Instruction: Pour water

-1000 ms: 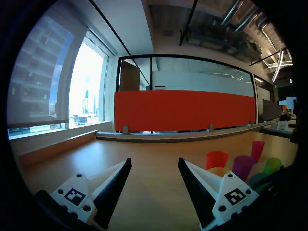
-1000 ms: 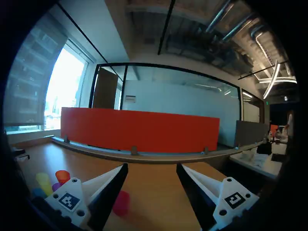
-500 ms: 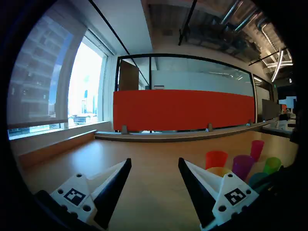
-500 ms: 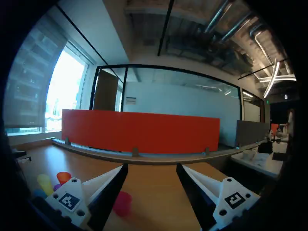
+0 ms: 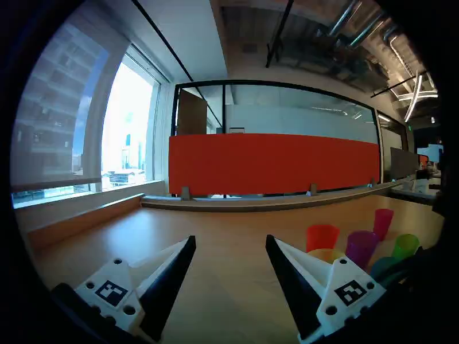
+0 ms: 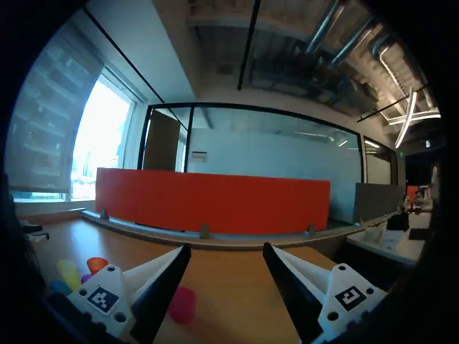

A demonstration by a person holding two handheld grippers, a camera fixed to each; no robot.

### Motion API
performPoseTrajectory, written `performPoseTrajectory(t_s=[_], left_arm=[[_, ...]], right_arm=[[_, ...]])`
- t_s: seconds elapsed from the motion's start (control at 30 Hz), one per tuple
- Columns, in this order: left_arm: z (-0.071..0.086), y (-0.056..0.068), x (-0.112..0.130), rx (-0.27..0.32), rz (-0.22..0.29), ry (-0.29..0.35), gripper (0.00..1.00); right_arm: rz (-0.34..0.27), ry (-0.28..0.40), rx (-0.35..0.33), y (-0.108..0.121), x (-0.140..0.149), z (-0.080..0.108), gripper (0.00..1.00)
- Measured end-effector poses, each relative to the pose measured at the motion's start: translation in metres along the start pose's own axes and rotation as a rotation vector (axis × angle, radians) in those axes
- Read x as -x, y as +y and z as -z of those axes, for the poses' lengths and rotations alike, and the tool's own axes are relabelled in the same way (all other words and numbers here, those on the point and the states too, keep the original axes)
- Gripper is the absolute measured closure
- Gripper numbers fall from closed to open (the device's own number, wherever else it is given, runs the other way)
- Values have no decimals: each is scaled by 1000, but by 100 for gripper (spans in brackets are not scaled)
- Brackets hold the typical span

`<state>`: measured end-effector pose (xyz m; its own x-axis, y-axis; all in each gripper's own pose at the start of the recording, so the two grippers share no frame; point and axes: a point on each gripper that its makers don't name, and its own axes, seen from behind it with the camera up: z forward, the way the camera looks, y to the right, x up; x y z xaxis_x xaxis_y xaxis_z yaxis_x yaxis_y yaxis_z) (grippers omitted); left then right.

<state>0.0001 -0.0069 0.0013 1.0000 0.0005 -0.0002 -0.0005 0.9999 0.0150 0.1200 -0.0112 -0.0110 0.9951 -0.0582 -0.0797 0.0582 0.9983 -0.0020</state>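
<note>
The cups stand in a cluster on the table (image 5: pixel 172 223), all upright and close together. In the left gripper view they sit off to the right. An orange cup (image 5: pixel 323 236) is nearest the finger, a purple cup (image 5: pixel 361 246) is beside it, and a pink cup (image 5: pixel 383 222) is farthest back. A green cup (image 5: pixel 405 245) is out at the edge with a teal cup (image 5: pixel 383 266) low in front of it, and a yellow cup (image 5: pixel 326 254) is half hidden behind the fingertip. I cannot tell whether any of them holds water.

The left gripper (image 5: pixel 229 239) hovers low over the wood with its jaws spread wide and bare tabletop between them. The right gripper (image 6: pixel 226 246) is spread just as wide. In its view the pink cup stands low, just beside its left finger, and the rest of the cluster is well off to the left.

A red divider (image 5: pixel 272 163) runs along the table's far edge, and a bright window (image 5: pixel 129 143) is on the left.
</note>
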Motion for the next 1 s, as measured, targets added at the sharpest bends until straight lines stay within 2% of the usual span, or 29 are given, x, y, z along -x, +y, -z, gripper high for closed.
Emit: performPoseTrajectory(t_s=[0.6,1.0], left_arm=[[-1,0,0,0,0,0,10],[-1,0,0,0,0,0,10]], right_arm=[[-56,31,-16,0,21,-4,1],[-80,-5,-21,-1,63,-1,1]])
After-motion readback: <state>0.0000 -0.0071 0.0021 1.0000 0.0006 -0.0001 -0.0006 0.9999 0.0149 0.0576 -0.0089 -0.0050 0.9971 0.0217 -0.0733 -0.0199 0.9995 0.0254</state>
